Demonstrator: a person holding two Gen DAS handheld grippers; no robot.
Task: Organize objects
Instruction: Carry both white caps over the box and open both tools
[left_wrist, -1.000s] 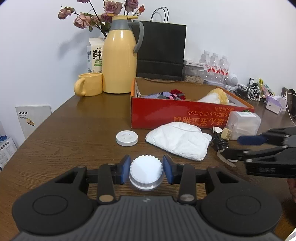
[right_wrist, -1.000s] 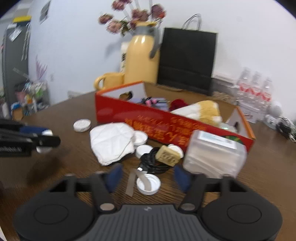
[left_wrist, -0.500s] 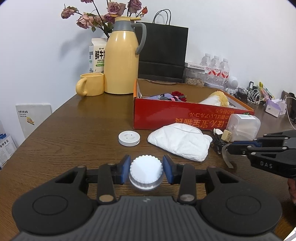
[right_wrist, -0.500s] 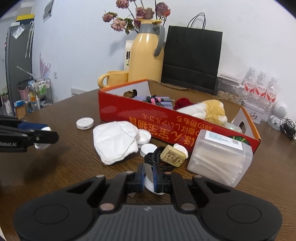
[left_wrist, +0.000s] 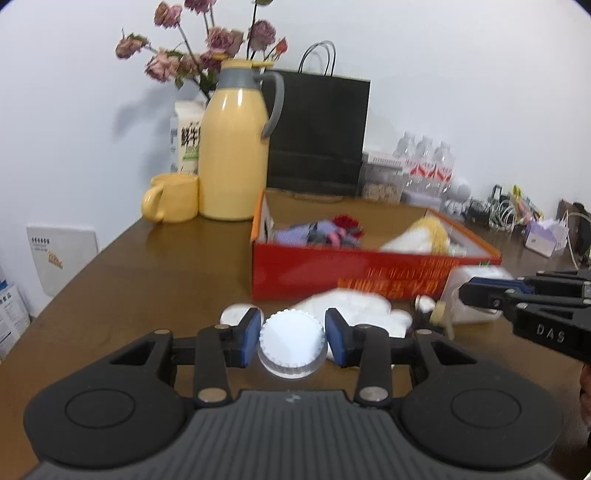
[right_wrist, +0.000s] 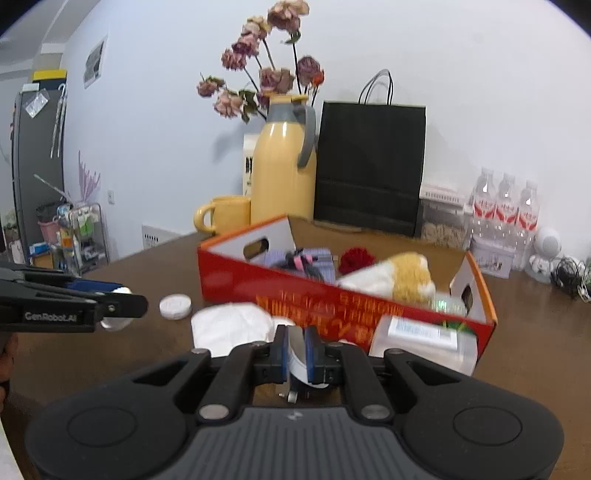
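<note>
The left hand-held gripper (left_wrist: 292, 340) is clamped on a white ribbed bottle cap (left_wrist: 291, 349), its blue pads (left_wrist: 252, 332) pressing the rim from both sides so the cap sits flat and face-up between them, held clear of the desk (left_wrist: 155, 280). The right hand-held gripper (right_wrist: 297, 352) has its jaws drawn together on a thin white lid (right_wrist: 296, 350) turned on edge, a pinch that suits something too flat to take by its sides. Both loads look ready, I judge, to be carried into the open red cardboard box (right_wrist: 332, 299) just beyond, which already holds a plush toy (right_wrist: 406, 277), a red flower (right_wrist: 356, 258) and some purple fabric (right_wrist: 295, 258). On the desk before the box lie a crumpled white cloth (right_wrist: 232, 326), another round white lid (right_wrist: 175, 305) and a clear plastic container (right_wrist: 424, 343) close against the box's front wall, probably waiting their turn. Further back stand a yellow thermos jug (left_wrist: 234, 155), a yellow mug (left_wrist: 171, 197), a black paper bag (left_wrist: 319, 133) and dried roses (left_wrist: 207, 48), apart from the sorting.
</note>
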